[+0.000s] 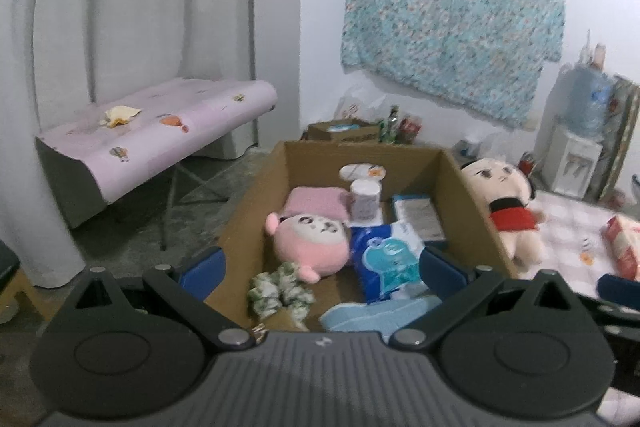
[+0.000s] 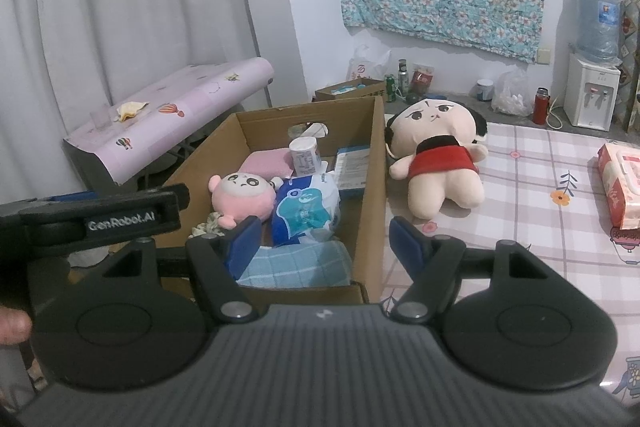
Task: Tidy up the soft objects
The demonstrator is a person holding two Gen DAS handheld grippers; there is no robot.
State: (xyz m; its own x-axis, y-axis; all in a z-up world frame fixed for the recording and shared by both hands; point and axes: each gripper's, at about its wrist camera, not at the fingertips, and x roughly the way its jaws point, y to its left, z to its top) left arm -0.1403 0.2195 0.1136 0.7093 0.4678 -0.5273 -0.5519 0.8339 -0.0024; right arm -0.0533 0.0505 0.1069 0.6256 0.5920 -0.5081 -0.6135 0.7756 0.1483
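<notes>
Two grippers, both mine, hang spread wide and hold nothing; my left gripper (image 1: 320, 263) sits over the cardboard box (image 2: 374, 163), where the pink plush (image 2: 242, 197), tissue pack (image 2: 306, 213) and blue towel (image 2: 296, 265) already lie, packed close to save room; my right gripper (image 2: 324, 241) straddles the box wall; the big doll (image 2: 438, 163) waits outside on the checked cloth (image 2: 532, 195), touching the box, so I think it goes in next.

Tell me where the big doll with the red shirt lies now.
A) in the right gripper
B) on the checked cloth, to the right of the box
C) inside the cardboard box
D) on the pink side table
B: the doll lies on the checked cloth, outside the right wall of the cardboard box.
</notes>
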